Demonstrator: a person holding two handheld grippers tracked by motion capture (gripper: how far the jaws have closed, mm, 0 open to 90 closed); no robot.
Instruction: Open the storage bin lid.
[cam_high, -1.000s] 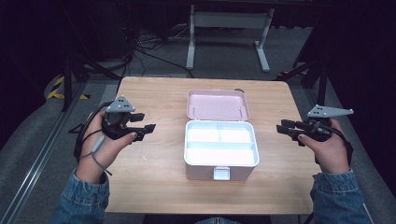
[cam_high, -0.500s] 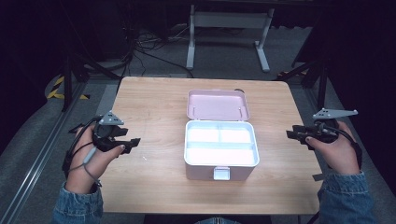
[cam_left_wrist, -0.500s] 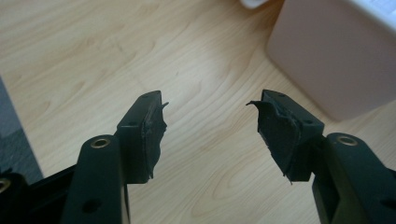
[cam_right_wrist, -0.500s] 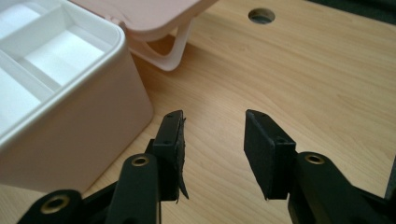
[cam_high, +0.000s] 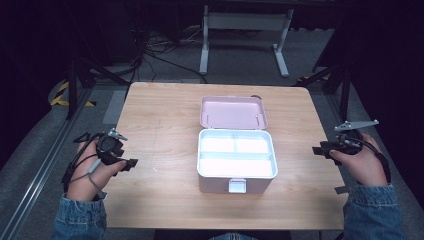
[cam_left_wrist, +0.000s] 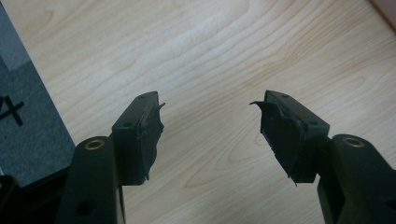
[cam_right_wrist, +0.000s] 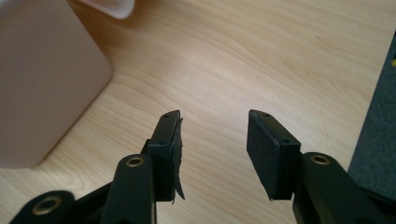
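Observation:
A pink box (cam_high: 236, 174) stands open at the middle of the wooden table (cam_high: 165, 120). Its lid (cam_high: 233, 113) leans back and the white inner compartments hold nothing I can see. My left gripper (cam_high: 131, 163) hovers low over the table's left edge, pointing toward the box, well apart from it. Its jaws have just been opening and stand open (cam_left_wrist: 208, 105) over bare wood. My right gripper (cam_high: 316, 149) is at the table's right edge, also aimed at the box. Its jaws have just been opening too and stand open (cam_right_wrist: 215, 116) with nothing between them. The box's pink wall (cam_right_wrist: 42, 84) is ahead to their left.
Grey floor (cam_left_wrist: 28, 135) borders the table on both sides. A white metal stand (cam_high: 245, 30) and loose cables (cam_high: 150, 55) lie beyond the far edge. Yellow-black tape (cam_high: 65, 95) marks the floor at left. Bare wood surrounds the box.
The left hand has sunk and drawn back toward the near left edge. The right hand has drifted outward to the right edge. Both pairs of jaws stand wider than before.

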